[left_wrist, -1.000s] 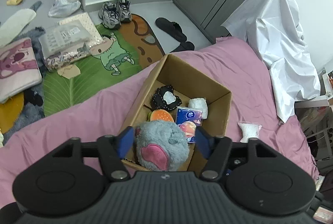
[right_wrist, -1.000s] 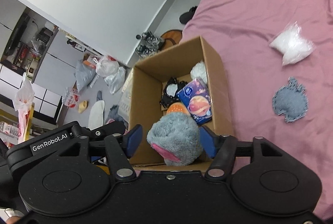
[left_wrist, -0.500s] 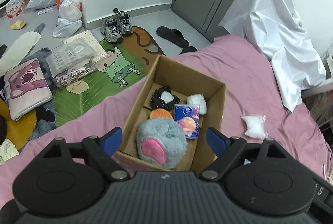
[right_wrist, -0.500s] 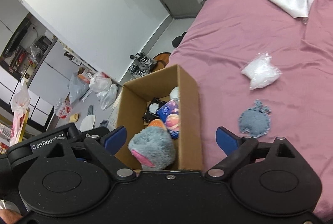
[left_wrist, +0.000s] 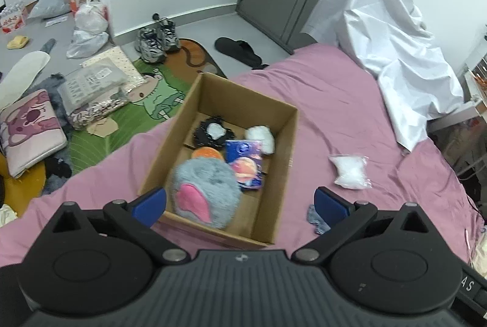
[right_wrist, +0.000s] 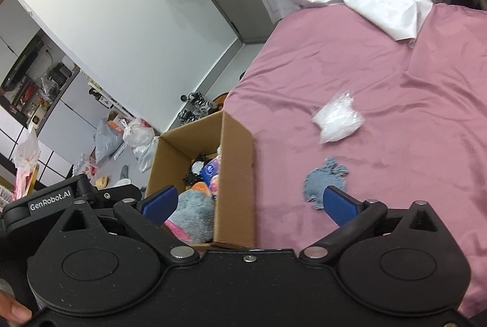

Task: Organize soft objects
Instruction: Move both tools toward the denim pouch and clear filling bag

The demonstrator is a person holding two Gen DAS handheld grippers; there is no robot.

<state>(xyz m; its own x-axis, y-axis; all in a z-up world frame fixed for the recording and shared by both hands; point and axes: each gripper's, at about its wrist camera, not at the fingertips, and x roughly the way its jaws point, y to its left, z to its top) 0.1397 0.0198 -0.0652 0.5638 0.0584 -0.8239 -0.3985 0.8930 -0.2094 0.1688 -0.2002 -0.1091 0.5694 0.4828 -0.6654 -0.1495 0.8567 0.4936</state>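
A grey furry plush with a pink patch [left_wrist: 204,193] lies loose in the near end of the cardboard box [left_wrist: 286,144] on the pink bed. Behind it in the box are an orange plush, a blue tissue pack [left_wrist: 245,164], a white puff and a black-trimmed item. My left gripper [left_wrist: 240,203] is opening wide above the box's near wall, its pads clear of the plush. My right gripper [right_wrist: 248,205] is opening too, astride the box's right wall [right_wrist: 236,181], with the plush [right_wrist: 191,219] free by its left finger. A flat grey furry piece [right_wrist: 324,182] and a clear bag of white stuffing [right_wrist: 336,118] lie on the bed.
A white sheet [left_wrist: 392,59] is draped at the bed's far right. Beyond the bed's left edge, the floor holds a cartoon rug [left_wrist: 127,108], sneakers, a black slipper, a pink cushion and plastic bags. A thumb [right_wrist: 13,313] shows at the lower left of the right wrist view.
Both grippers let go of the grey plush and spread wide. It now rests in the box. Both have drawn back from the box, the right one sliding right over the box wall.
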